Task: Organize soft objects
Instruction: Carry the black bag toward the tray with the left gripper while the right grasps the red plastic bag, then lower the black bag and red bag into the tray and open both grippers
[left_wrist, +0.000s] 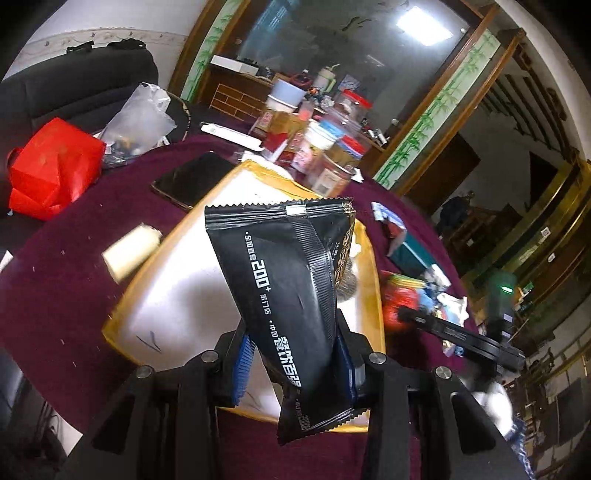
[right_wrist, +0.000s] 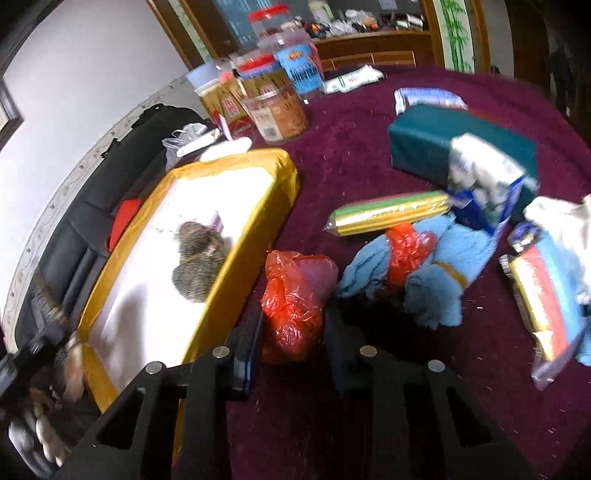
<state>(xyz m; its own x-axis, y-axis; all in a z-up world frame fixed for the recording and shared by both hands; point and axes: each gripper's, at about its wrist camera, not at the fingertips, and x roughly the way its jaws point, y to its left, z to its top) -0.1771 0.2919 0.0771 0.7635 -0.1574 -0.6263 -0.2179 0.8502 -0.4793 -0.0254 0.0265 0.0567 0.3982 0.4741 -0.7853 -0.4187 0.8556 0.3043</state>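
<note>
The left hand-held gripper (left_wrist: 295, 363) is clamped on a black foil sachet (left_wrist: 291, 295), its blue-padded fingers (left_wrist: 242, 369) pressing the lower part of the pack from both sides; the sachet stands tilted above the near end of a gold-rimmed tray (left_wrist: 375, 280). White print on the sachet reads "200+" with Chinese characters alongside, too small to read with certainty. The right hand-held gripper (right_wrist: 291, 354) stands open with nothing between its fingers, low over the maroon-covered desk (right_wrist: 351, 155) and just short of a red plastic bag (right_wrist: 291, 299) lying beside the tray's long side (right_wrist: 236, 254). The tray's white interior holds two grey scouring pads (right_wrist: 197, 258), touching one another, and a small pale item beyond them that cannot be identified. To the right of the red bag lies a blue towel (right_wrist: 432, 266) with red plastic crumpled on it, then a green-and-gold striped roll (right_wrist: 391, 214), a blue-and-white tissue pack (right_wrist: 484, 177) and a teal box (right_wrist: 428, 140) behind it. In the left view a cream cylinder (left_wrist: 131, 254) and a dark phone (left_wrist: 192, 181) lie on the desk left of the tray. At the far edge stand clear jars with red lids (right_wrist: 275, 107); their labels are not legible.
</note>
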